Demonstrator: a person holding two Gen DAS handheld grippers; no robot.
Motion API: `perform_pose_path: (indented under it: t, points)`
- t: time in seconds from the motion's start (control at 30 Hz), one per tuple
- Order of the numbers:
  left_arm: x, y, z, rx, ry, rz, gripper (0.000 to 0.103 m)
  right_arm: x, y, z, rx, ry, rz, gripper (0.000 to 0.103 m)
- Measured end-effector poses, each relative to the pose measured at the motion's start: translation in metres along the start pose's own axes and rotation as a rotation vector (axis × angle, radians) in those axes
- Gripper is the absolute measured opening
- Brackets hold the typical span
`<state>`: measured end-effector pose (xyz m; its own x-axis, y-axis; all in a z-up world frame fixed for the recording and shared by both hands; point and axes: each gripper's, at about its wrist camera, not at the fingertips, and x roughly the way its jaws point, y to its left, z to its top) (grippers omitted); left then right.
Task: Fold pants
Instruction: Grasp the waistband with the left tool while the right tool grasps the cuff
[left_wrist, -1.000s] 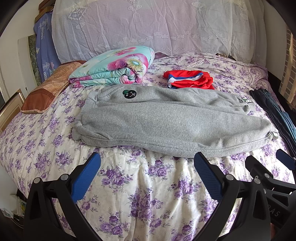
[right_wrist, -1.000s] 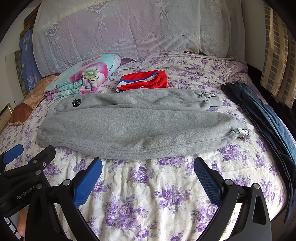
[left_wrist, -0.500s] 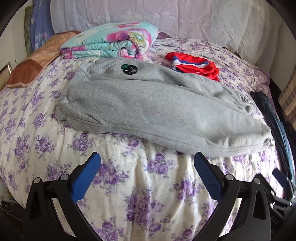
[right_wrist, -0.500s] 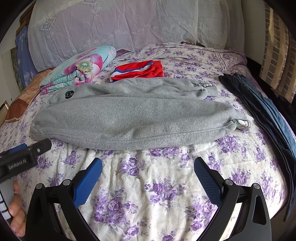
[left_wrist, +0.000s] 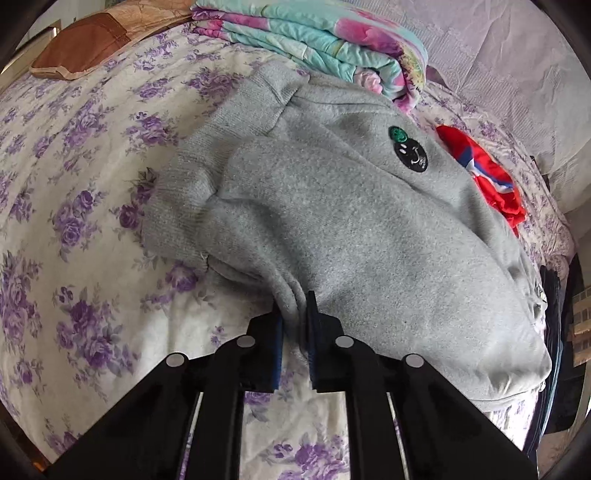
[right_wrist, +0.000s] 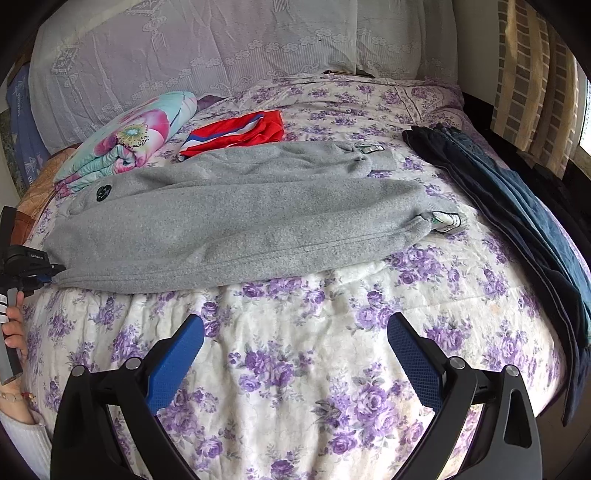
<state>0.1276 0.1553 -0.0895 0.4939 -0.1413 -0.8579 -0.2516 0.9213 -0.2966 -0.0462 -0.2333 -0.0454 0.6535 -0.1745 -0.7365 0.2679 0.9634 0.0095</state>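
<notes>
On the floral bed (right_wrist: 295, 332), the left gripper (left_wrist: 295, 325) jaws are closing, pinching the gray pants (left_wrist: 351, 229) at the waist edge; the right gripper (right_wrist: 295, 354) hovers, jaws spread wide.

On the bed (right_wrist: 295, 332) with the purple-flower cover lie four lots of cloth: one pair of grey pants (right_wrist: 236, 218) across the middle, one red garment with blue and white stripes (right_wrist: 236, 133) beyond it, one folded flowered quilt (right_wrist: 125, 144) at the far left, and one dark blue garment (right_wrist: 517, 206) along the right edge. One brown cushion (left_wrist: 85, 51) sits far left. Two grippers show, the left gripper (left_wrist: 294, 332) and the right gripper (right_wrist: 295, 354), and one hand (right_wrist: 14, 325).
</notes>
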Motion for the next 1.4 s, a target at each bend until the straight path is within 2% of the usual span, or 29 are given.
perform_pose_path:
  t: [0.07, 0.17, 0.23, 0.3, 0.43, 0.6, 0.63, 0.67, 0.7, 0.83, 0.97, 1.07, 1.13, 1.17, 1.23, 1.27, 1.3, 1.33, 1.4]
  points:
    - [-0.015, 0.003, -0.014, 0.016, -0.041, 0.008, 0.009, 0.001, -0.017, 0.003, 0.004, 0.006, -0.013, 0.1]
    - [-0.026, 0.014, -0.029, 0.003, -0.05, -0.014, 0.009, 0.007, -0.052, 0.015, 0.04, 0.02, -0.039, 0.1]
    - [-0.027, 0.017, -0.034, 0.016, -0.052, -0.014, 0.009, 0.02, -0.077, 0.026, 0.108, 0.062, 0.004, 0.1]
    - [-0.022, 0.015, -0.033, 0.021, -0.049, -0.009, 0.009, 0.04, -0.099, 0.036, 0.196, 0.108, 0.082, 0.1]
    - [-0.014, 0.012, -0.028, 0.024, -0.037, 0.002, 0.009, 0.087, -0.112, 0.054, 0.28, 0.2, 0.171, 0.1]
    - [-0.013, 0.012, -0.027, 0.022, -0.03, -0.009, 0.009, 0.133, -0.115, 0.078, 0.328, 0.246, 0.138, 0.097]
    - [-0.012, 0.012, -0.026, 0.024, -0.028, -0.008, 0.009, 0.141, -0.117, 0.079, 0.347, 0.251, 0.147, 0.087]
    - [-0.01, 0.011, -0.026, 0.028, -0.026, -0.003, 0.01, 0.15, -0.118, 0.078, 0.358, 0.261, 0.168, 0.038]
    - [-0.009, 0.011, -0.025, 0.027, -0.023, 0.001, 0.009, 0.157, -0.118, 0.077, 0.373, 0.278, 0.186, 0.013]
    - [-0.022, 0.012, -0.028, 0.034, -0.056, -0.009, 0.009, 0.124, -0.117, 0.077, 0.349, 0.207, 0.204, 0.011]
    - [-0.046, 0.024, -0.039, 0.027, -0.066, -0.038, 0.009, 0.088, -0.125, 0.064, 0.347, 0.198, 0.237, 0.012]
    - [-0.052, 0.035, -0.05, 0.023, -0.05, -0.055, 0.009, 0.083, -0.126, 0.043, 0.318, 0.22, 0.221, 0.013]
    - [-0.04, 0.033, -0.052, 0.046, -0.023, -0.022, 0.009, 0.098, -0.126, 0.027, 0.319, 0.259, 0.184, 0.018]
    - [-0.029, 0.031, -0.052, 0.055, 0.0, 0.002, 0.01, 0.109, -0.126, 0.02, 0.323, 0.276, 0.167, 0.028]
    - [-0.02, 0.027, -0.054, 0.06, 0.0, 0.045, 0.015, 0.11, -0.122, 0.016, 0.319, 0.237, 0.156, 0.036]
    - [-0.026, 0.024, -0.056, 0.071, -0.019, 0.056, 0.017, 0.108, -0.116, 0.019, 0.284, 0.253, 0.146, 0.049]
    - [-0.035, 0.02, -0.058, 0.099, -0.038, 0.058, 0.026, 0.104, -0.111, 0.023, 0.245, 0.264, 0.137, 0.062]
    - [-0.046, 0.016, -0.06, 0.131, -0.051, 0.041, 0.042, 0.097, -0.108, 0.026, 0.214, 0.257, 0.108, 0.064]
    - [-0.076, 0.016, -0.063, 0.163, -0.104, 0.022, 0.056, 0.075, -0.108, 0.03, 0.165, 0.224, 0.043, 0.065]
